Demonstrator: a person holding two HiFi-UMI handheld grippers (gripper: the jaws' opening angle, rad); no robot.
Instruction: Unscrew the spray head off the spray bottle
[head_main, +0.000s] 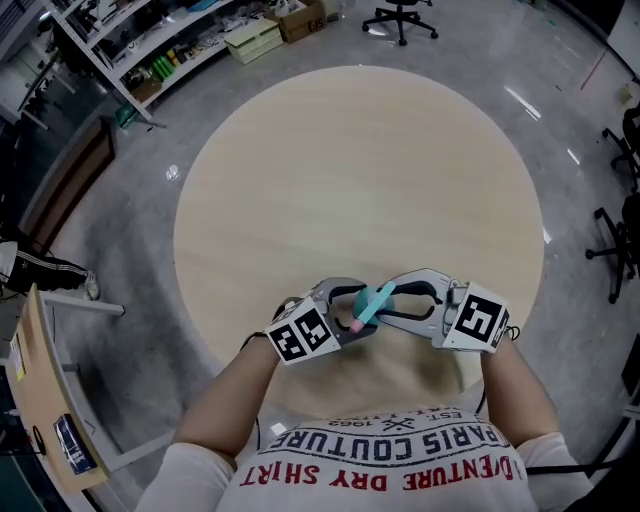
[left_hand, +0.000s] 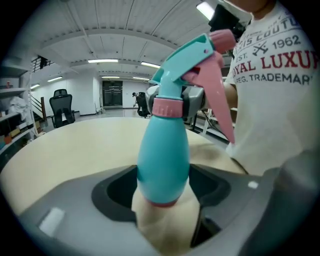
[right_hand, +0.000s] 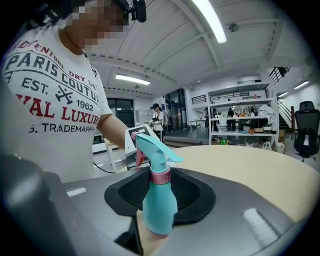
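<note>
The spray bottle (left_hand: 162, 155) stands upright, with the round worktop (head_main: 350, 170) beneath it and the worktop's near rim just on the person's side of it. No view settles whether its base rests on the worktop.

The head view shows the bottle only from above: the teal top of the spray head (head_main: 374, 303), its pink tip toward the person, with a tool on each side.

The left gripper view adds the teal body. The left tool (left_hand: 162, 192) is closed on its lower part, and grey jaws sit at the pink collar (left_hand: 167, 107) above.

The right gripper view shows the right tool (right_hand: 160, 192) gripping the bottle at that collar, its black pads narrowed around it. The left tool's marker cube (right_hand: 131, 137) is just behind the spray head.
</note>
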